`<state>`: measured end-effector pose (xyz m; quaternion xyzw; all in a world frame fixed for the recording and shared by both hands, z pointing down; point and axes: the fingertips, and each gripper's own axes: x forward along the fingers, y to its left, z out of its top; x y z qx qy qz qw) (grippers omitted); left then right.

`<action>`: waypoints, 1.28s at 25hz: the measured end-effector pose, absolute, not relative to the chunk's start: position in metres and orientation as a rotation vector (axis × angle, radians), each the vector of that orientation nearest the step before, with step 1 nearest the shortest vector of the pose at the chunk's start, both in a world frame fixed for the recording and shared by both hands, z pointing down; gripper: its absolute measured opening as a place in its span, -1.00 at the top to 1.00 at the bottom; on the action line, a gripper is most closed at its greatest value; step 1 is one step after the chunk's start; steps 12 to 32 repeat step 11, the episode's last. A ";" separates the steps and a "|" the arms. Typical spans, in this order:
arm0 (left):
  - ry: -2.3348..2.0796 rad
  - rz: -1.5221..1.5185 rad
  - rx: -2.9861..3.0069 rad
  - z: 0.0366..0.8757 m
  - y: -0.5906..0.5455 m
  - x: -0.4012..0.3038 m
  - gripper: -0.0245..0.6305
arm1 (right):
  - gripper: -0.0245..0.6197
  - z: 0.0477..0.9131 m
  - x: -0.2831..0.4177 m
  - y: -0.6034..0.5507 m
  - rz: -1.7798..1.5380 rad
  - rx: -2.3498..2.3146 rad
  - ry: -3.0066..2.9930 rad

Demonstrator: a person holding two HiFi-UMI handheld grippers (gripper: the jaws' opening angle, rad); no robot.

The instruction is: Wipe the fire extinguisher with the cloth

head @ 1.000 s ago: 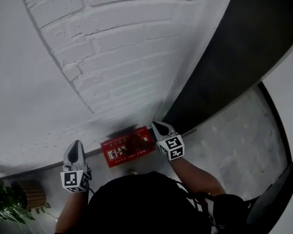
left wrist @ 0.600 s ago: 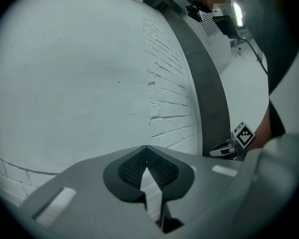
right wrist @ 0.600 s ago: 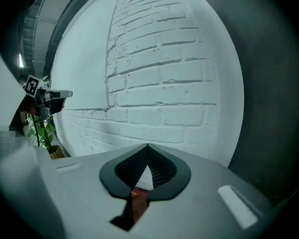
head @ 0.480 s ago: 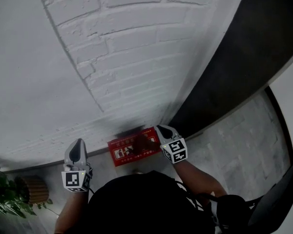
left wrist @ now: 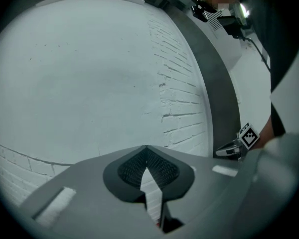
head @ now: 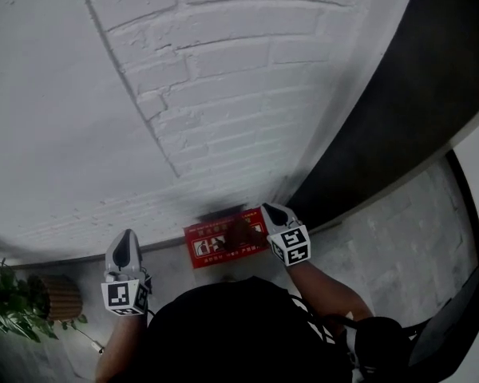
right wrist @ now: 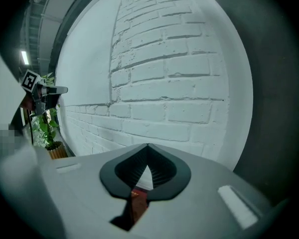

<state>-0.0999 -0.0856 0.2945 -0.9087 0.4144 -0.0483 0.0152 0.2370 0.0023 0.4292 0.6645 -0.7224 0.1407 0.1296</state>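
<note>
The left gripper (head: 124,244) and right gripper (head: 273,212) — fingers clenched, empty — flank the red extinguisher box (head: 223,242) (no cloth visible; progress undeterminable).

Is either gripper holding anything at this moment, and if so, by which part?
Nothing is held. The left gripper and right gripper are both shut tip to tip, with nothing between them.

Grey floor (head: 399,242) with red box (head: 215,247) and potted plant (head: 20,302).
</note>
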 end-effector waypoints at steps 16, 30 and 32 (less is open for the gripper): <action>1.208 -0.191 -2.769 0.296 -0.075 -0.090 0.93 | 0.92 0.424 0.248 -0.006 0.390 1.964 -2.110; 1.208 -0.191 -2.769 0.296 -0.075 -0.090 0.93 | 0.92 0.424 0.248 -0.006 0.390 1.964 -2.110; 1.208 -0.191 -2.769 0.296 -0.075 -0.090 0.93 | 0.92 0.424 0.248 -0.006 0.390 1.964 -2.110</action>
